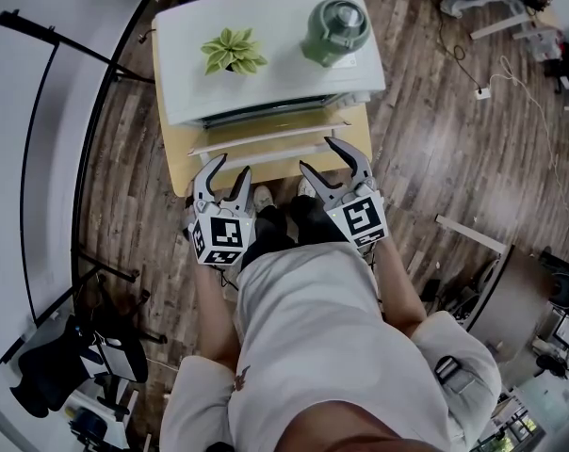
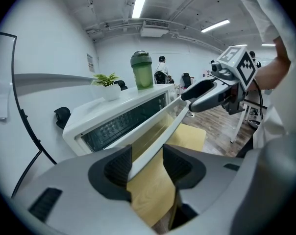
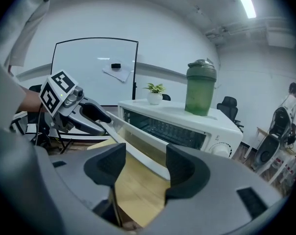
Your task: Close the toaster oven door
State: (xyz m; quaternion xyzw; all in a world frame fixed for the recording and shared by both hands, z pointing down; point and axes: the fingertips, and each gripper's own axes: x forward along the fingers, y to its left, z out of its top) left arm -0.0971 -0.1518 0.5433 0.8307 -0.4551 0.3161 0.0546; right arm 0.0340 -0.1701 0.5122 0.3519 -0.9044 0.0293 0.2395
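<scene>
A white toaster oven stands on a small wooden table, and its glass door hangs partly open toward me. My left gripper is at the door's left front corner. In the left gripper view the door's rim runs between the jaws of the left gripper. It lies against the left pad and shows a gap to the right pad. My right gripper is open at the door's right front corner. In the right gripper view the rim passes between the wide jaws of the right gripper.
A small potted plant and a green lidded bottle stand on top of the oven. My legs and shoes are close to the table's front edge. A whiteboard on a black frame stands to the left, and cables and stands lie on the wooden floor to the right.
</scene>
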